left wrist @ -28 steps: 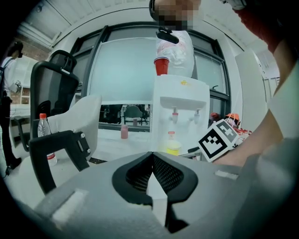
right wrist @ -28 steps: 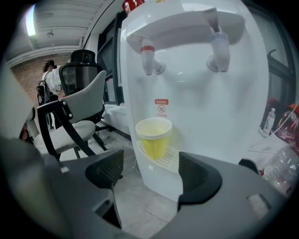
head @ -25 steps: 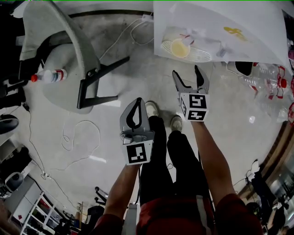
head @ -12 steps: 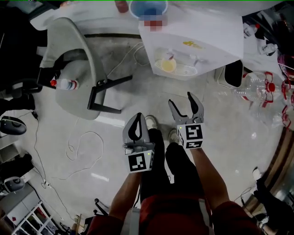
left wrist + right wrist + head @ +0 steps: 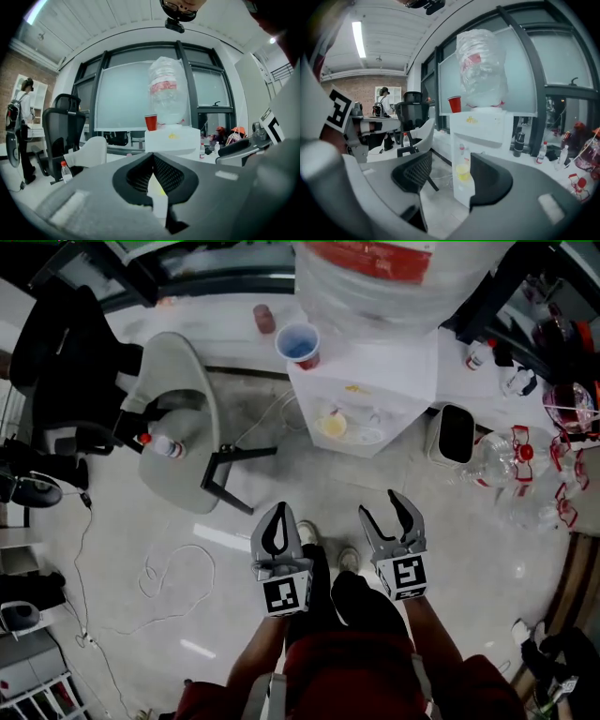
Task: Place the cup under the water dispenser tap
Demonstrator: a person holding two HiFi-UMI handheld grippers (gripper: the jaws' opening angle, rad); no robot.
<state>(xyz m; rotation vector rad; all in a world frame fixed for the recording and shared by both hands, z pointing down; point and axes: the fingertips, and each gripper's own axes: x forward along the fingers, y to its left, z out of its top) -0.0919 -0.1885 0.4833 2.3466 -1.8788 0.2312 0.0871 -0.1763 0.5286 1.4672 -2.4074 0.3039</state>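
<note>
A white water dispenser (image 5: 375,381) with a big bottle on top stands ahead of me. A red cup (image 5: 300,343) sits on its top left corner, also visible in both gripper views (image 5: 151,123) (image 5: 454,104). A yellow cup (image 5: 332,426) (image 5: 463,171) stands in the recess under the taps. My left gripper (image 5: 278,507) (image 5: 153,155) is shut and holds nothing. My right gripper (image 5: 382,504) (image 5: 450,161) is open, its jaws have just been closing, and nothing is between them. Both hang in the air well short of the dispenser, pointing at it.
A grey chair (image 5: 183,427) with a red-capped bottle (image 5: 159,442) on it stands left of the dispenser, a black office chair (image 5: 66,343) beyond it. A cable (image 5: 164,568) lies on the floor. A dark bin (image 5: 453,434) and clear bottles (image 5: 511,456) stand at the right.
The head view has swung up, so the dispenser's top, the red cup and the bottle came into sight. Both grippers sit lower in the picture. The right jaws stand narrower.
</note>
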